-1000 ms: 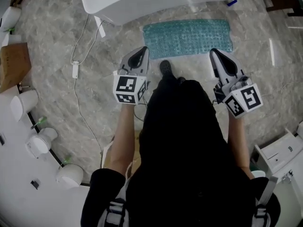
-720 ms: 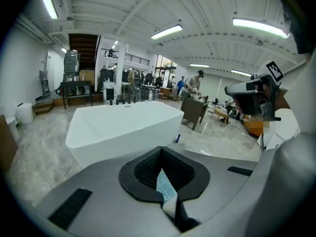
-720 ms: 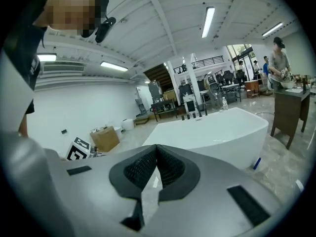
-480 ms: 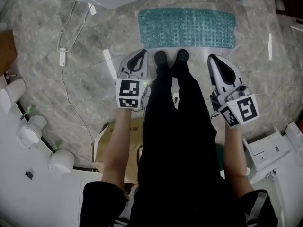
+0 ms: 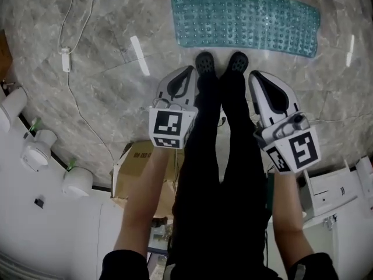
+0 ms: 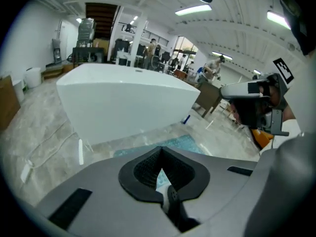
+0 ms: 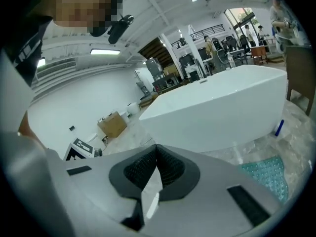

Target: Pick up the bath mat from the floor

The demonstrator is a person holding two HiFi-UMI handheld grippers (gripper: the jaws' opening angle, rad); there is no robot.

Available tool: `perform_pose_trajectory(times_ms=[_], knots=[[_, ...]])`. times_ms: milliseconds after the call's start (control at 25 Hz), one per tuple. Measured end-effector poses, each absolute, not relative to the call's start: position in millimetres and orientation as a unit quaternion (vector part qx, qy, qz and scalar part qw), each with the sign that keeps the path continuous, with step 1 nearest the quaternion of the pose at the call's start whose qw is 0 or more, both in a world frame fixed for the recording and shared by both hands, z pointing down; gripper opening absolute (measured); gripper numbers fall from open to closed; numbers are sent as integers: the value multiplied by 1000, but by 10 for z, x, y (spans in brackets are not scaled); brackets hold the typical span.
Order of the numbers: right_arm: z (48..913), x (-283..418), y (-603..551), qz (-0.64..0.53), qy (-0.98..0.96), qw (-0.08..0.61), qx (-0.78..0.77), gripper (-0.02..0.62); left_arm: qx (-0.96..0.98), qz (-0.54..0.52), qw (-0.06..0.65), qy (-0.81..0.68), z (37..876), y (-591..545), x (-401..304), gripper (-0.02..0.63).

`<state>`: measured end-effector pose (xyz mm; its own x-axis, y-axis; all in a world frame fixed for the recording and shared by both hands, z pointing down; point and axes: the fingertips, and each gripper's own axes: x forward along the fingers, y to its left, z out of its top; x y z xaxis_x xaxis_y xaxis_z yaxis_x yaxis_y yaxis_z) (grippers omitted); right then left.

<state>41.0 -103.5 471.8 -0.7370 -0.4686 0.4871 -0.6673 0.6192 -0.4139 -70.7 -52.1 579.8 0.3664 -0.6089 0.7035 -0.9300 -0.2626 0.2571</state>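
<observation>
The teal, bumpy bath mat (image 5: 245,19) lies flat on the marble floor beside the white bathtub (image 6: 128,100). My two shoes (image 5: 204,63) stand at its near edge. The left gripper (image 5: 187,70) is held at waist height left of my legs, jaws shut and empty, pointing toward the mat. To the right of my legs the right gripper (image 5: 255,76) is also shut, with nothing in it. A strip of mat (image 6: 170,143) shows just past the left gripper (image 6: 160,149). In the right gripper view the mat (image 7: 266,177) lies low right of the right gripper (image 7: 156,147).
A white cable with an adapter (image 5: 65,57) trails over the floor at left. A cardboard box (image 5: 137,174) sits behind my left leg. White round fixtures (image 5: 38,153) line the left edge, and white furniture (image 5: 335,188) stands at the right. The bathtub (image 7: 217,107) rises just beyond the mat.
I have stepped forward to the mat's edge, so the mat is nearer and larger in the head view. Both grippers came along, still shut and empty.
</observation>
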Motion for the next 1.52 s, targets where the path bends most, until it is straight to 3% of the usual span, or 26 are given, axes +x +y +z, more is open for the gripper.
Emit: perform_pose_trajectory(times_ms=[560, 920, 1200, 1240, 1520], knots=[[7361, 284, -1077, 358, -860, 200, 305, 12, 675, 212, 454, -541, 8842, -665, -864, 9], [8349, 277, -1097, 405, -841, 211, 290, 12, 635, 231, 497, -545, 10382, -769, -993, 8], [8817, 181, -1049, 431, -827, 212, 290, 12, 607, 276, 482, -568, 11203, -963, -1378, 9], [8876, 166, -1039, 433, -827, 213, 288, 12, 599, 288, 480, -572, 11315, -986, -1458, 19], [9147, 148, -1098, 447, -817, 223, 287, 12, 548, 325, 478, -605, 11759, -1134, -1815, 266]])
